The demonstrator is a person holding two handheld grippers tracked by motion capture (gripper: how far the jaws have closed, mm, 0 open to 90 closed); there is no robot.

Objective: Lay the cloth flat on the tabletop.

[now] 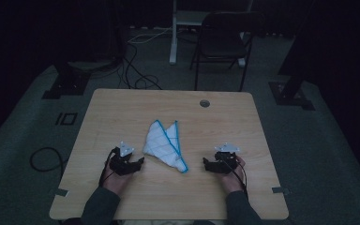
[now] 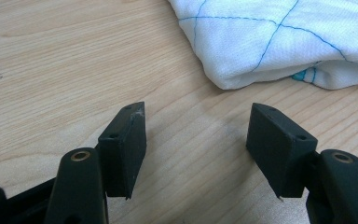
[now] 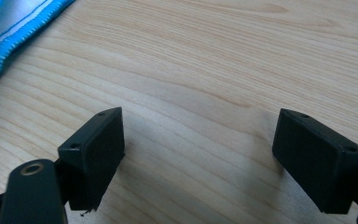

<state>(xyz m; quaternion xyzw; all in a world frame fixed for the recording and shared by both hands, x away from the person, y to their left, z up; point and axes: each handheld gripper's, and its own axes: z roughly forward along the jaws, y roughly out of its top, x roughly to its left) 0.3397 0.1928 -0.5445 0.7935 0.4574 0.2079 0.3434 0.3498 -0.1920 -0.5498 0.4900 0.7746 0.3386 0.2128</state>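
At frame centre a folded white cloth [image 1: 165, 144] lies on the table [image 1: 122, 108], your left gripper [image 1: 139, 161] and right gripper [image 1: 206, 164] flanking it, jaws spread, empty.

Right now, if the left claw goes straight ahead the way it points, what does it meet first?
Probably the folded white cloth. The left claw stands open over bare table, and the cloth's rounded fold lies just ahead, slightly toward one jaw; depth is hard to judge.

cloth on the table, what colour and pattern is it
White cloth with thin blue stitched lines crossing it and a bright blue edge; the left gripper view shows it best.
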